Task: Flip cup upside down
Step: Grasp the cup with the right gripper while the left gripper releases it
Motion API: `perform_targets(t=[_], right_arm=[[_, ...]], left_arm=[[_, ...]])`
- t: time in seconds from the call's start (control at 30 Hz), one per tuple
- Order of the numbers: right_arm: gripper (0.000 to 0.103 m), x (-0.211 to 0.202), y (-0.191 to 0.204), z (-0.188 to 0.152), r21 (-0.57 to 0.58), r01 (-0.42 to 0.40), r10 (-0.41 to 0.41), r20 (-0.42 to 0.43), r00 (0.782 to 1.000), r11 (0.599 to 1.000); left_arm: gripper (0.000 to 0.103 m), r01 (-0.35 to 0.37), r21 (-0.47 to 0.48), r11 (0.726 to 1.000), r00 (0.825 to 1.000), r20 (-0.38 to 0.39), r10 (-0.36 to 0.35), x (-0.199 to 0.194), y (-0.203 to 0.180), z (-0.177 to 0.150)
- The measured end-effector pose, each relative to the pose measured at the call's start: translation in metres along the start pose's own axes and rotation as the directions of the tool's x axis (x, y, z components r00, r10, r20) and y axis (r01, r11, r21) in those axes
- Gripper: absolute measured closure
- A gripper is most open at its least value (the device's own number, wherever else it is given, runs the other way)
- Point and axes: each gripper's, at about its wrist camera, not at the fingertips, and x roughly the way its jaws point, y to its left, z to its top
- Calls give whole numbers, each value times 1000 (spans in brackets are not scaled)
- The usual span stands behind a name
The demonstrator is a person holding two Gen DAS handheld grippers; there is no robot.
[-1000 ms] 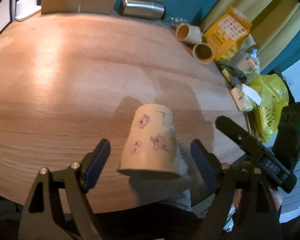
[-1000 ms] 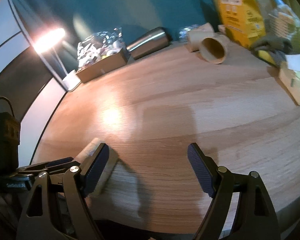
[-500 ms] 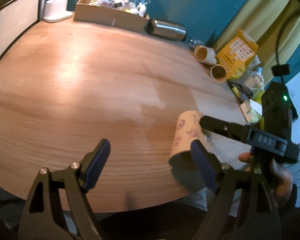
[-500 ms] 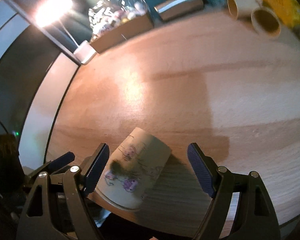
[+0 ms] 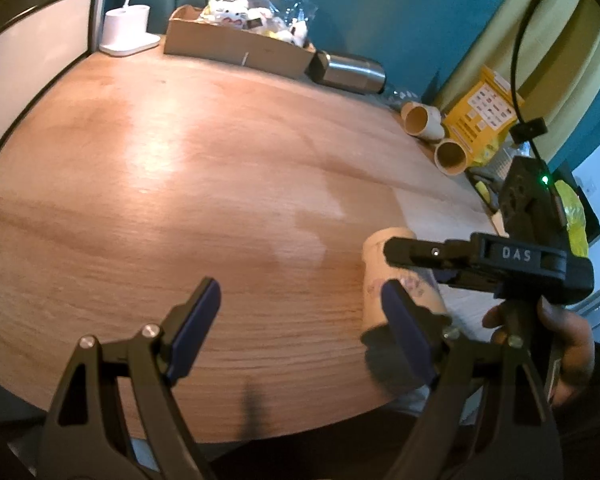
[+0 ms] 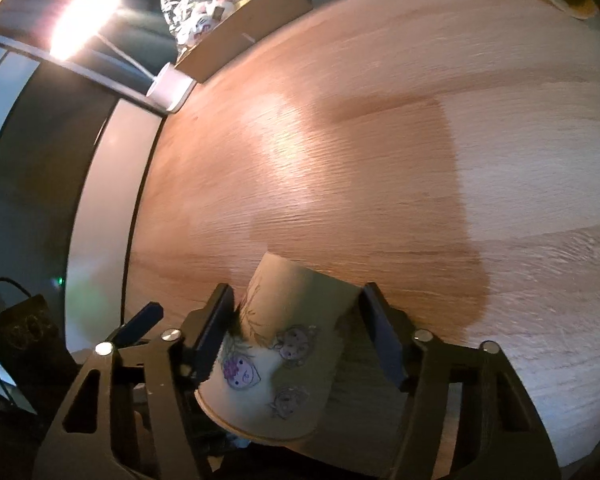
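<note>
A cream paper cup [image 6: 278,344] with pink cartoon stickers stands near the table's front edge, wide rim toward me. My right gripper [image 6: 296,316] has its blue pads on both sides of the cup, the left pad touching it and the right pad at its edge. In the left wrist view the same cup [image 5: 384,276] stands at the right, with the right gripper's black finger across it. My left gripper [image 5: 300,320] is open and empty, to the left of the cup.
The round wooden table [image 5: 180,184] carries a cardboard box of wrapped items [image 5: 236,46], a steel flask [image 5: 352,72], a white charger base [image 5: 126,32], two lying paper cups [image 5: 452,156] and a yellow bag [image 5: 484,116] along its far and right edges.
My right gripper has come in around the cup and narrowed onto it. My left gripper has drawn back to the left, away from the cup, and stays open.
</note>
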Motion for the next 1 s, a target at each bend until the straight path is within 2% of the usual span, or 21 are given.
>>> perform_targets(t=[0.1,0.13,0.2,0.23,0.3,0.33,0.47,0.57,0.67,0.87,1.0], right_arm=[[38,-7,5,1,-49,8,-6,45,999,999],[39,-14,7,1,-77,28,-22,82,996,997],[39,-32,17,-1,-172,133,-96,211,973,976],[39,-39,23,-4,-216,203,-139,279,950,955],[39,-54,33,-14,-294,376,-226,437,870,879],[39,-58,33,-20,-313,429,-243,491,837,847],[39,-57,23,-42,-318,580,-302,615,729,750],[39,-59,13,-61,-288,653,-318,693,647,701],[39,-61,6,-79,-280,706,-318,744,588,651],[38,-60,-5,-111,-247,758,-322,794,515,604],[38,-63,-9,-126,-239,760,-316,804,504,604]], left_arm=[[19,-3,0,1000,1000,5,3,0,-2,1],[19,-2,1,1000,1000,9,2,-1,-3,1],[19,-2,6,1000,1000,19,2,-1,-6,0],[19,-15,15,1000,999,36,15,-2,-8,0],[19,-38,42,998,997,66,35,-3,-13,-1],[19,-43,49,998,996,75,39,-3,-14,0],[19,-80,89,993,991,116,69,2,-22,-1],[19,-90,102,991,989,126,77,6,-24,-3],[19,-103,112,988,987,133,88,9,-28,-5],[19,-108,123,987,986,139,90,11,-35,-8],[19,-99,132,986,987,141,80,11,-41,-11]])
